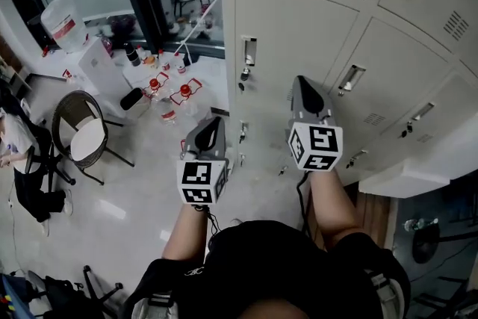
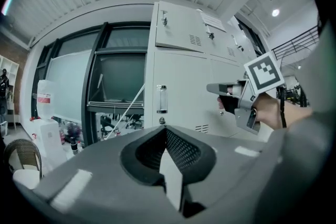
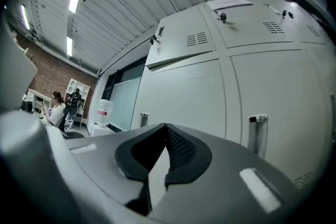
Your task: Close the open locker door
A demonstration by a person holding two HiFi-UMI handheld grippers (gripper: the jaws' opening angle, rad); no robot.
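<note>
A bank of pale grey lockers (image 1: 299, 33) fills the upper right of the head view. In the right gripper view the upper left door (image 3: 181, 39) seems to stand slightly out from its frame along its lower edge; the door below it (image 3: 184, 97) lies flush. My left gripper (image 1: 215, 121) is shut and empty, pointing at the left locker column near its handle (image 2: 161, 98). My right gripper (image 1: 301, 80) is also shut and empty, level and close in front of the doors. The left gripper view shows it (image 2: 212, 88) just short of the door face.
A round chair (image 1: 82, 134) stands on the floor at the left. Beyond it are a large water jug (image 1: 63, 22) and several bottles (image 1: 168, 90). A dark window frame (image 2: 97, 86) borders the lockers on the left. A white ledge (image 1: 418, 175) juts out at the lower right.
</note>
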